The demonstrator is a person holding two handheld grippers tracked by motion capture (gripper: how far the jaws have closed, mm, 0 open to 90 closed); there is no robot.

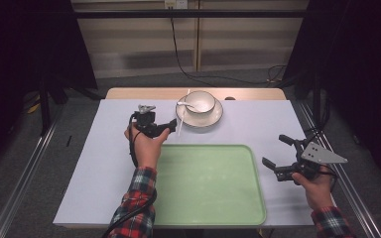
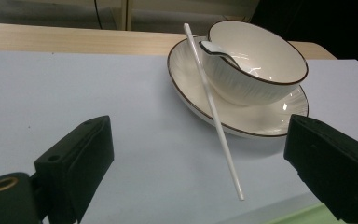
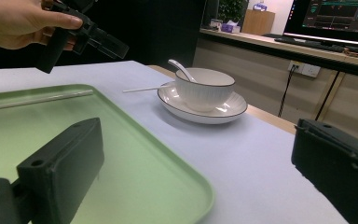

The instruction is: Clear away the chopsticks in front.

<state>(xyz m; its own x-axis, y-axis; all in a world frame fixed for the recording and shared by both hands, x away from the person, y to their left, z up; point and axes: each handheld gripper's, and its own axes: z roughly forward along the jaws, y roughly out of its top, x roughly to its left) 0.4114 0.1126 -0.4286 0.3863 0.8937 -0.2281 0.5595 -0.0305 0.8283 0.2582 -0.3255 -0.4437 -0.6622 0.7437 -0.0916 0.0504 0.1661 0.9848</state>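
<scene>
left gripper (image 1: 171, 124) spread wide at frame centre, facing white stick (image 2: 213, 109) propped on saucer (image 2: 261, 116); close gently near stick's lower end; right gripper (image 1: 278, 156) also released.

Both forearms wear red, white and dark plaid flannel sleeves (image 1: 138, 196), cuffs ending at the wrists. The left gripper (image 1: 171, 124) is black, with a small grey three-cornered plate on top and a black cable trailing back along the sleeve. The right gripper (image 1: 277, 152) is black, with a larger grey plate behind its jaws showing small holes. Jaws are blocky matte black; a brass-ringed hole sits beside the left gripper's own left jaw.
</scene>
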